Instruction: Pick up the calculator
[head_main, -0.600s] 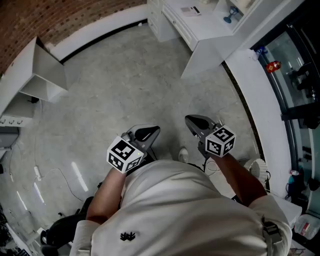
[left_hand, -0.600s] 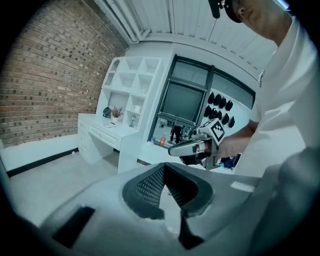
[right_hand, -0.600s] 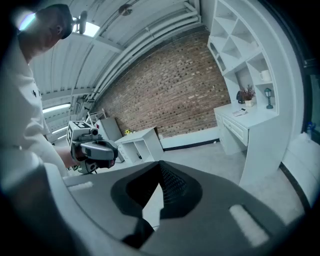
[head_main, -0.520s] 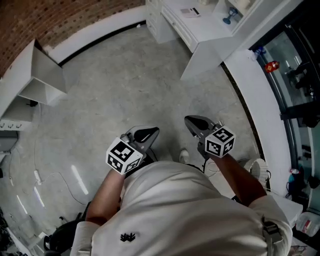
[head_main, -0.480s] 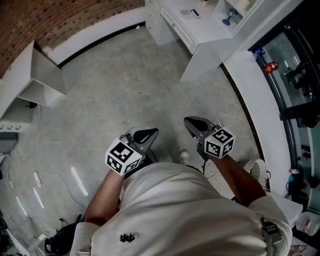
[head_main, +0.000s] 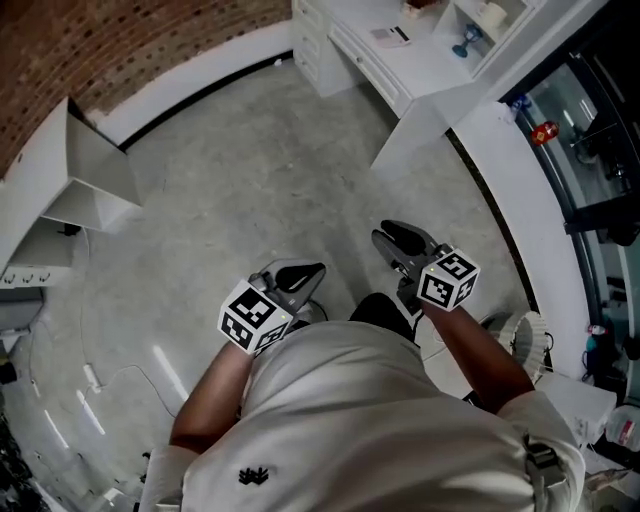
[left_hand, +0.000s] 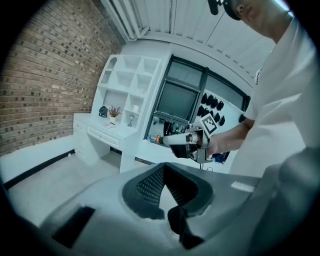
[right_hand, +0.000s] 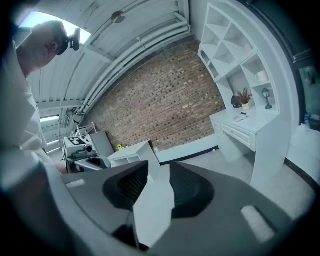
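Both forearms are stretching forward from the person's waist, side by side, each gripper tilting slightly down over the concrete floor (head_main: 250, 170). The left gripper (head_main: 308, 271) is pressing its jaw tips together on nothing. The right gripper (head_main: 392, 233) is holding its jaws narrowly apart, empty. Well beyond both sets of fingertips, the calculator (head_main: 392, 36) is lying flat on the white desk (head_main: 425, 72)
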